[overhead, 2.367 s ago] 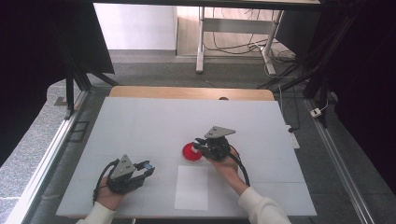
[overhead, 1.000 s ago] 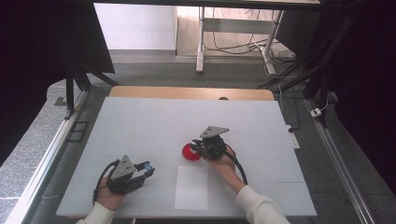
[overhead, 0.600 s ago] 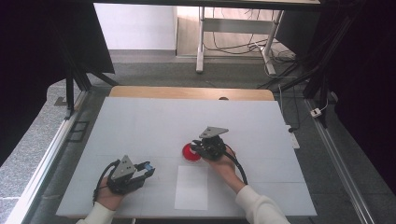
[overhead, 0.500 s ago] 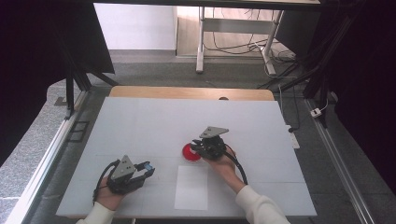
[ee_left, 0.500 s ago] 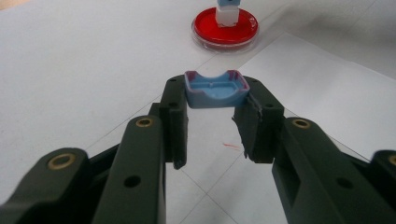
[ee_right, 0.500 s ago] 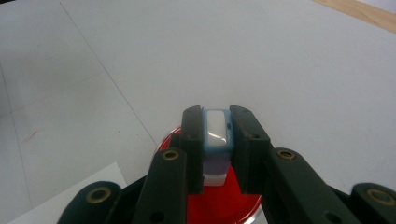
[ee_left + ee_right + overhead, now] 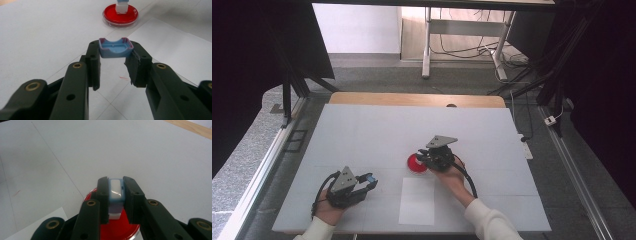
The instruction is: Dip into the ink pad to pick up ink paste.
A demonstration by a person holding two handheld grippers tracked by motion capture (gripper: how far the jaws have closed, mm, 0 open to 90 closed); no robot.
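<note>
Blue cap (image 7: 115, 47), an open shell with its hollow side up, is clamped between the tips of the left gripper (image 7: 368, 181) just above the white table (image 7: 362, 135), near its front left. A white paper sheet (image 7: 417, 200) is seen lying flat between the two hands, near the front edge. To its right, behind it, a red dish (image 7: 414, 164) is set on the table; a small blue-and-white block (image 7: 116, 192) is clamped by the right gripper (image 7: 424, 157) and held upright over the dish. Whether its foot touches the dish cannot be told.
</note>
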